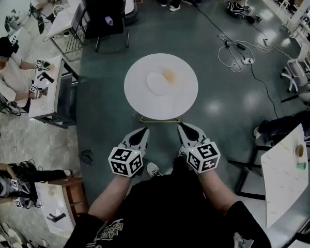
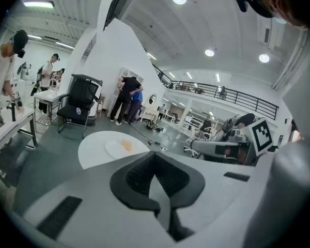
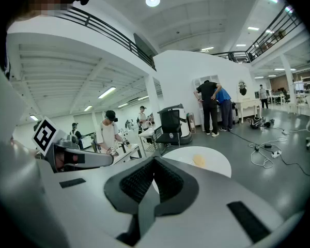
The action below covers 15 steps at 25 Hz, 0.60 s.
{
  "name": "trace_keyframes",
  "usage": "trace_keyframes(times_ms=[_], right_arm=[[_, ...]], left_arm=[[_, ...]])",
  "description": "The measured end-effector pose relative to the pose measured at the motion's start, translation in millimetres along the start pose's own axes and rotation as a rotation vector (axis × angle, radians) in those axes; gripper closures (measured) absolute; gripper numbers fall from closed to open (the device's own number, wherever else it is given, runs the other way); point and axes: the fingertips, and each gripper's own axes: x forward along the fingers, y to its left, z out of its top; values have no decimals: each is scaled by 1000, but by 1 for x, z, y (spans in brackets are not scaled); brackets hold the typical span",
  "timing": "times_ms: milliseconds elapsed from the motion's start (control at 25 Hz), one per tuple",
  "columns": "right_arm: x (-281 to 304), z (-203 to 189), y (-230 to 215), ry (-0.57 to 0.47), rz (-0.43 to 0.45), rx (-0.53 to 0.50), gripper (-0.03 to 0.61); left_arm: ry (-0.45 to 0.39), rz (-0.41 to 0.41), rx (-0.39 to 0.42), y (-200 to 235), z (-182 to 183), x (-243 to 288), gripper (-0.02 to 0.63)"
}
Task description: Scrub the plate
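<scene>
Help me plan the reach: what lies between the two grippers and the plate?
Head view: only grey floor and bare white tabletop lie between the left gripper, the right gripper and the plate.

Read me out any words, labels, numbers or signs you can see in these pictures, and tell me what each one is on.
No text here can be read.
Marker cubes on the left gripper and right gripper: black-and-white square patterns, no letters or numbers.
Print on the person's black shirt: too blurred to read.
Pale sticker on the black chair: too small to read.
</scene>
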Motion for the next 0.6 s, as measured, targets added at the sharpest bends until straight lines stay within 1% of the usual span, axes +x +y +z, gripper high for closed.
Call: trace_keyframes(times_ms=[600], right_arm=[[9,0,5,-8,5,-6,557]], left_arm=[[3,-11,-4,10,0,-1,607]])
